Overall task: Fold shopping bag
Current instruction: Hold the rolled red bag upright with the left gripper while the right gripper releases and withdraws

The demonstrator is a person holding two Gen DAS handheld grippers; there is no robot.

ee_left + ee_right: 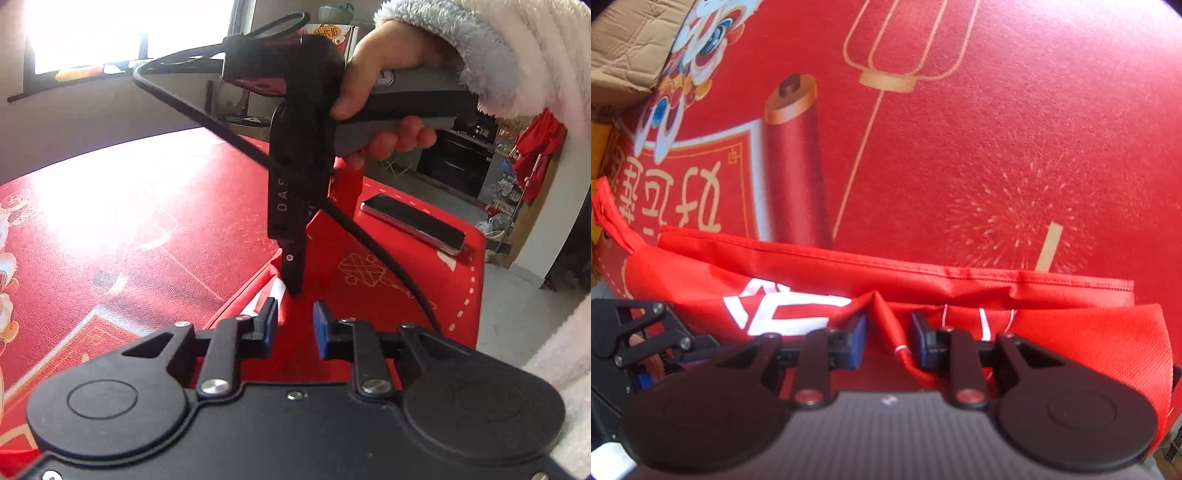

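Where sunlight glares, red tablecloth [110, 229].

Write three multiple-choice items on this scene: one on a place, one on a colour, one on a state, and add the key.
1. Where does the dark slab-shaped phone lie?
A. on the red printed tablecloth
B. inside the bag
C. on a cardboard box

2. What colour is the woven fabric shopping bag?
A. blue
B. red with white print
C. green

3. How do the right tongs stand?
A. clamped flat on the phone
B. out of view
C. open, with a raised bag fold between the pads

Key: 1 A, the phone rests on the cloth near the table's far edge. 2 B, the red fabric carries white lettering. 3 C, a gap shows between the blue pads around the fold; the left tongs are open too.
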